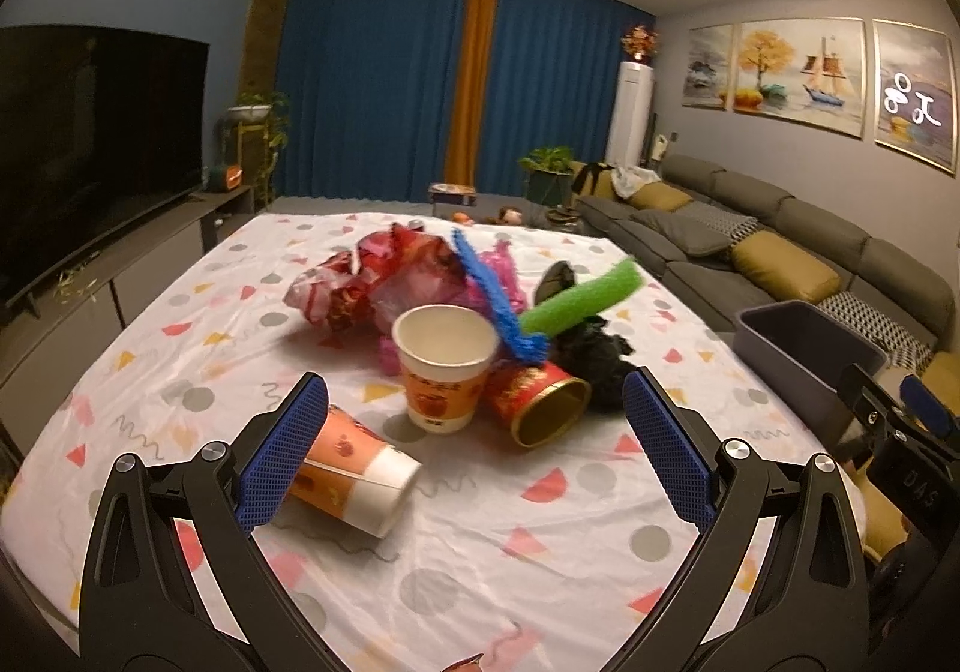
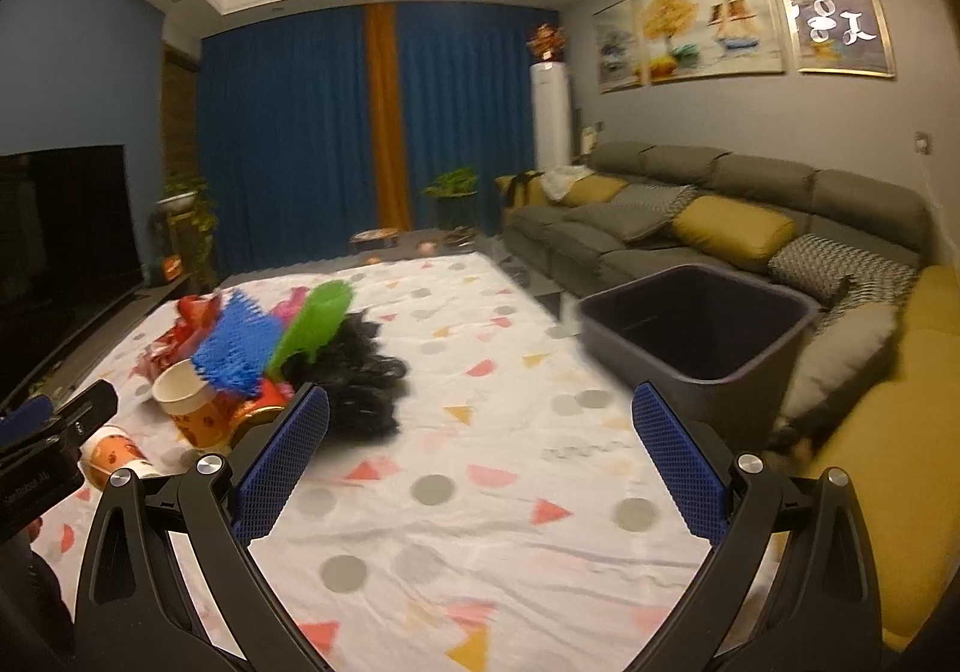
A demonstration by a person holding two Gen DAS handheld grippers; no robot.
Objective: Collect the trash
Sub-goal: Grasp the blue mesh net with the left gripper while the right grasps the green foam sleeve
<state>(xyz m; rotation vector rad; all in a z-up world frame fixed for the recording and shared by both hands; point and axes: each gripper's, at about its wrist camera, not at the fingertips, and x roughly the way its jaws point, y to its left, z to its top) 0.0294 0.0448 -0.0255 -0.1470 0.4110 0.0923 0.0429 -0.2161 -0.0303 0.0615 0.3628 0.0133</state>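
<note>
Table: big table with a white cloth covered in grey dots and pink and yellow triangles; all the junk sits on it.

Trash pile: heaped around the middle of the table, to the left in the right wrist view. Crinkly red wrapper at the back, a fuzzy blue stick and a fuzzy green stick poking up out of it, and a black crumpled bag on the right side.

Upright cup: paper cup, orange band, standing at the front of the pile, nothing showing inside.

Tipped cup: second paper cup lying on its side, right by the left gripper's left finger and partly hidden by it.

Red tube: red and gold tube on its side, open end toward the camera, touching the upright cup.

Bin: dark grey bin at the table's right edge, beside the sofa. Nothing visible inside it.

Left gripper: left gripper spread wide, holding nothing, just above the cloth in front of the cups.

Right gripper: right gripper also spread wide with nothing in it, over bare cloth between the pile and the bin. Blurry frame, fyi.
</note>
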